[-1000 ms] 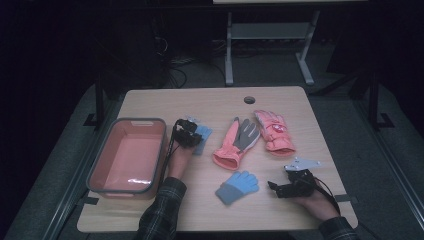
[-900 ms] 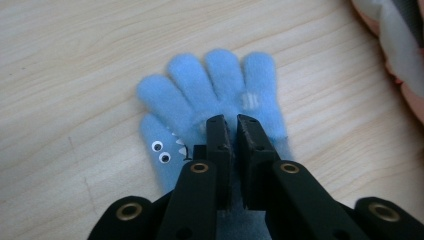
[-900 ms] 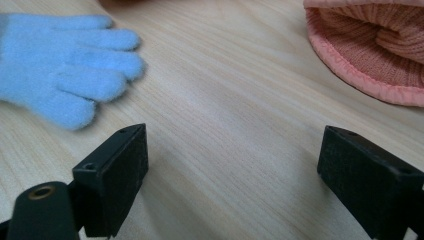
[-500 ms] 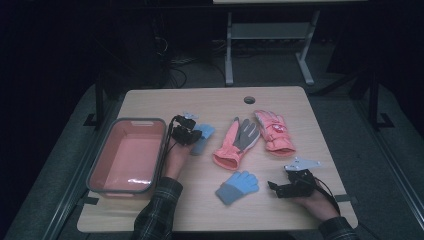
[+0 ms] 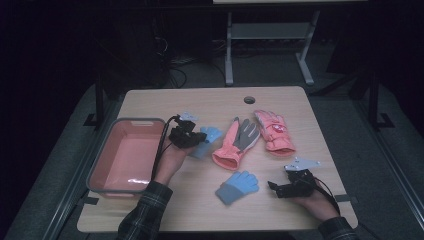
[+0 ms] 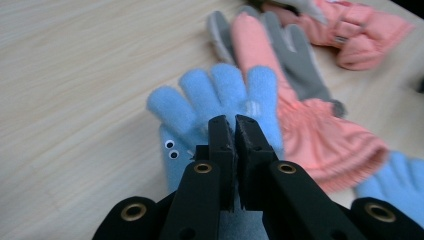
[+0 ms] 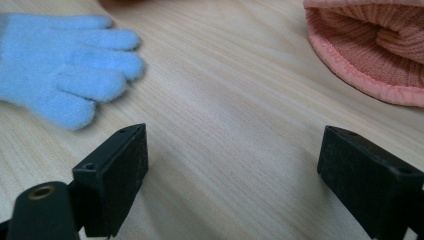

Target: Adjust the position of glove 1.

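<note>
Pinching the blue glove [image 6: 220, 95] in my left claw [image 6: 235, 125], I note the bin [image 5: 112, 165] lies leftward; right claw [image 7: 235, 165] spread.

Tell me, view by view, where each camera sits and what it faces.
High view: above the person's side, looking forward and down at the table; both forearms enter from below.
Left gripper view: rides the left gripper, fingers pinched on the blue glove with googly eyes.
Right gripper view: rides the right gripper, fingers wide over bare wood.
Shared: the plain blue glove also lies in the high view.
</note>
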`<state>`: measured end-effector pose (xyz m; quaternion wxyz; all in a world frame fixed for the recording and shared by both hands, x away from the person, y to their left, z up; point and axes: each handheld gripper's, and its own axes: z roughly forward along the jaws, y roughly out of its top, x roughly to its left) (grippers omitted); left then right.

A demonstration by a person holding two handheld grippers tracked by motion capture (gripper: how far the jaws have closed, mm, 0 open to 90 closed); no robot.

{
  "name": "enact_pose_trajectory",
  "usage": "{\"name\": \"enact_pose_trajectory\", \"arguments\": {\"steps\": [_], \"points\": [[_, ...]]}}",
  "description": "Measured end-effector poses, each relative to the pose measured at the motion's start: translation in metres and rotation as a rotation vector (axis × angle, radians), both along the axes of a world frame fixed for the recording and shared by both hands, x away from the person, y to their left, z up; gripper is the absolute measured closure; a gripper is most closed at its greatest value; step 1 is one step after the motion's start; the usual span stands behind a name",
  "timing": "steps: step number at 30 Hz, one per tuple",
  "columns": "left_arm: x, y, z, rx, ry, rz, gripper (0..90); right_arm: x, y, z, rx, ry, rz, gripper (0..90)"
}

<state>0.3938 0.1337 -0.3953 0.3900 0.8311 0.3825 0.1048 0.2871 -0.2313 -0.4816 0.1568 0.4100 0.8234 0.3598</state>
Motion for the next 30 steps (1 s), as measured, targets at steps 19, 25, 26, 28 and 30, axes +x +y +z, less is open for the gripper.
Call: {"name": "enact_pose_trajectory", "arguments": {"steps": [19, 25, 26, 28, 30], "points": [[-0.046, -0.031, 0.004, -0.078, 0.041, -0.185, 86.3, 0.0, 0.0, 0.0, 0.0, 0.0, 0.0, 12.3], [-0.064, -0.052, -0.001, -0.067, 0.057, -0.254, 86.3, 0.0, 0.0, 0.0, 0.0, 0.0, -0.001, 12.2], [-0.067, -0.056, -0.001, -0.064, 0.054, -0.264, 86.3, 0.0, 0.0, 0.0, 0.0, 0.0, -0.001, 12.3], [-0.072, -0.062, -0.003, -0.058, 0.055, -0.283, 86.3, 0.0, 0.0, 0.0, 0.0, 0.001, -0.001, 12.2], [-0.076, -0.068, -0.006, -0.044, 0.055, -0.303, 86.2, 0.0, 0.0, 0.0, 0.0, 0.001, -0.001, 12.2]]}}
